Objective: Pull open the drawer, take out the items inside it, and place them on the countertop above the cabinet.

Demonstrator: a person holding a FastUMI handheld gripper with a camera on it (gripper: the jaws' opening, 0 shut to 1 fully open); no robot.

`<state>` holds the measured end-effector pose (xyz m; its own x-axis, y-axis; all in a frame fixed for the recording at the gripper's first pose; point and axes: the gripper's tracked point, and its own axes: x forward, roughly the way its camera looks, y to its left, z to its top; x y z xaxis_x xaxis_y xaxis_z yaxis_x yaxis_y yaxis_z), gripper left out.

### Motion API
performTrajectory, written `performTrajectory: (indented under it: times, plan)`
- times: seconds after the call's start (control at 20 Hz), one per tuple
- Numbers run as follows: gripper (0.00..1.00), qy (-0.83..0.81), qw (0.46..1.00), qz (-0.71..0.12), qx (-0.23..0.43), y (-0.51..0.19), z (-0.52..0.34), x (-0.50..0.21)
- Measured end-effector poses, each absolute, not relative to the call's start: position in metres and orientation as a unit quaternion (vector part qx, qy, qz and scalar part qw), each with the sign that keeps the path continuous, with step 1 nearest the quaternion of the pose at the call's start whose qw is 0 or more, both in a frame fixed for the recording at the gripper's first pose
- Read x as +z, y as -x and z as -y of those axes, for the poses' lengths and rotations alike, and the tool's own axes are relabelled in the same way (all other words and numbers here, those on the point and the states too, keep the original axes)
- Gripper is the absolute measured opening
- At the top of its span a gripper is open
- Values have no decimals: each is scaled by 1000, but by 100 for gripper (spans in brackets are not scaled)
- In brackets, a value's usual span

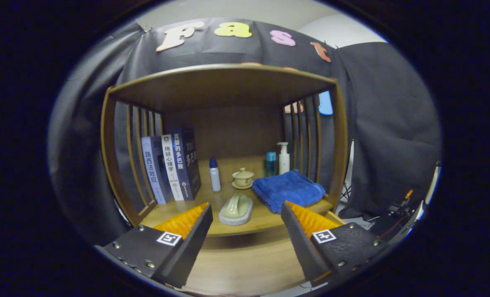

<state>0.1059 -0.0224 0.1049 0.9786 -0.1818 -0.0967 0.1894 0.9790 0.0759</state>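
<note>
Hovering in front of the wooden cabinet (224, 88), the gripper (247, 214) has its fingers spread wide with nothing between them. Just ahead of the fingertips, on the countertop (212, 198), lies a pale green soap-dish-like piece (236, 209). Beyond it sits a small lidded teacup (243, 178) on a saucer, with a folded blue towel (288, 189) to its right. A row of upright books (171, 168) leans at the left, a small white bottle (214, 175) beside them. At the back stand a pump bottle (284, 157) and a blue container (270, 163). Below the countertop, a plain wooden front (245, 264) fills the gap between the fingers; I cannot tell whether that is the drawer.
</note>
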Motion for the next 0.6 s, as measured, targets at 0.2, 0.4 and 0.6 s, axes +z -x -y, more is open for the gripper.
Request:
performTrajectory:
  times: [0.2, 0.4, 0.6]
  plan:
    - [100, -55, 995, -4, -80, -50, 31, 117]
    - [100, -53, 995, 9, -81, 0, 48, 107]
    - [100, -41, 998, -12, -54, 27, 41, 81]
